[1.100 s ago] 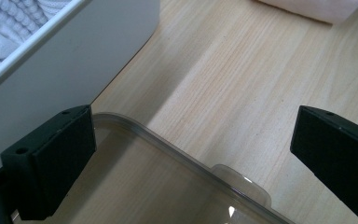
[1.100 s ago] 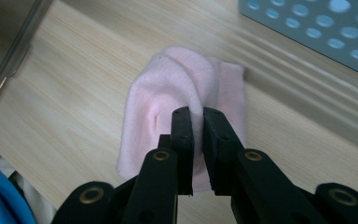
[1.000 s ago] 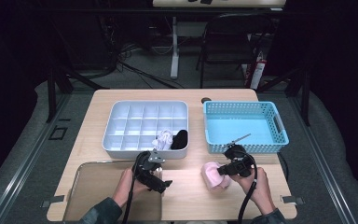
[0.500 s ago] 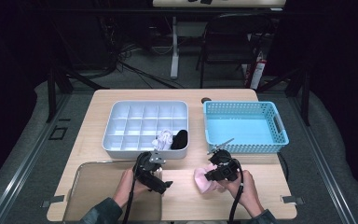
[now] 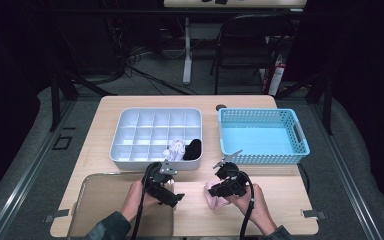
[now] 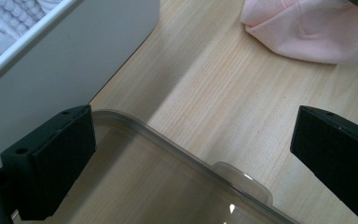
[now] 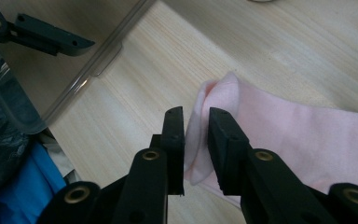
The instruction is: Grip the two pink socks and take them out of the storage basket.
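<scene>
A pink cloth (image 5: pixel 214 198) (image 7: pixel 284 135) (image 6: pixel 307 28) lies on the wooden table near its front edge. My right gripper (image 5: pixel 215 190) (image 7: pixel 196 116) points left at the cloth's folded end. Its jaws have just been opening a little, but the fold still fills the narrow gap and touches both pads. My left gripper (image 5: pixel 172 186) (image 6: pixel 193 140) stands wide open with nothing between its jaws, over the corner of a clear plastic lid (image 5: pixel 105 200) (image 6: pixel 135 186). A jaw of that left gripper (image 7: pixel 42 35) shows at the far left of the right gripper view.
A white compartment tray (image 5: pixel 155 111) (image 6: pixel 74 51) sits behind the left gripper, with a white knitted item (image 5: pixel 176 148) and a black item (image 5: pixel 193 148) in its front right cells. A blue basket (image 5: pixel 262 155) stands to its right. A chair and table legs stand beyond the table.
My right gripper has moved left with the pink cloth, toward the left gripper. The left gripper has stayed where it was.
</scene>
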